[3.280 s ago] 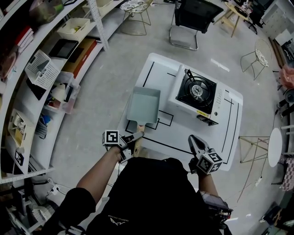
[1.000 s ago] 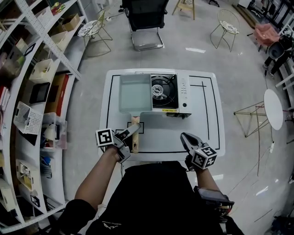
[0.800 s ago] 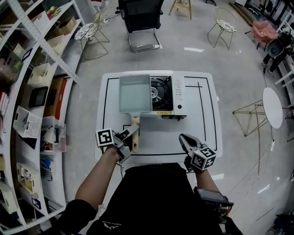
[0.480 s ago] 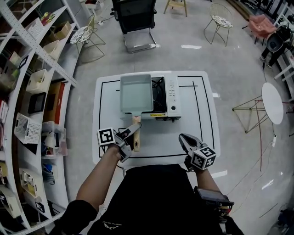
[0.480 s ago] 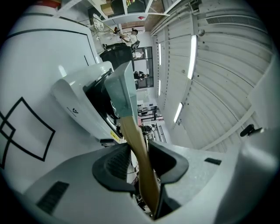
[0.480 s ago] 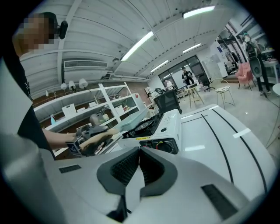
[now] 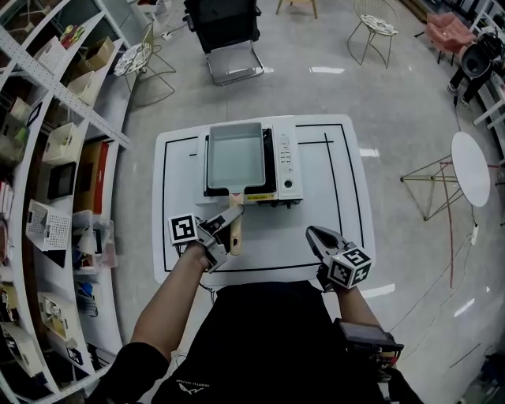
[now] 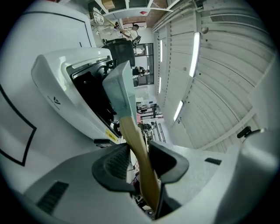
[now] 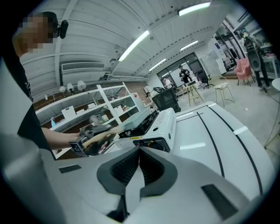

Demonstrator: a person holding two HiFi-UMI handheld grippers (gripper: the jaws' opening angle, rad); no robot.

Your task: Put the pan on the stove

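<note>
The pale green rectangular pan (image 7: 233, 154) lies over the burner of the white portable stove (image 7: 286, 162) on the white table (image 7: 335, 213). Its wooden handle (image 7: 235, 229) sticks out toward me. My left gripper (image 7: 231, 223) is shut on that handle. In the left gripper view the handle (image 8: 141, 151) runs between the two dark pads, with the pan (image 8: 119, 87) above the stove (image 8: 65, 78). My right gripper (image 7: 313, 234) hovers over the table's near right part, shut and holding nothing. In the right gripper view it (image 9: 139, 159) points at the stove's front (image 9: 159, 129).
Black outlines are marked on the table. White shelves (image 7: 47, 158) with bins run along the left. A black chair (image 7: 225, 31) stands beyond the table, a wire chair (image 7: 371, 24) farther back, and a small round white table (image 7: 471, 170) at the right.
The pan has moved to the right, from beside the stove's left edge to over the burner, carried by my left gripper. The right gripper has shifted only slightly.
</note>
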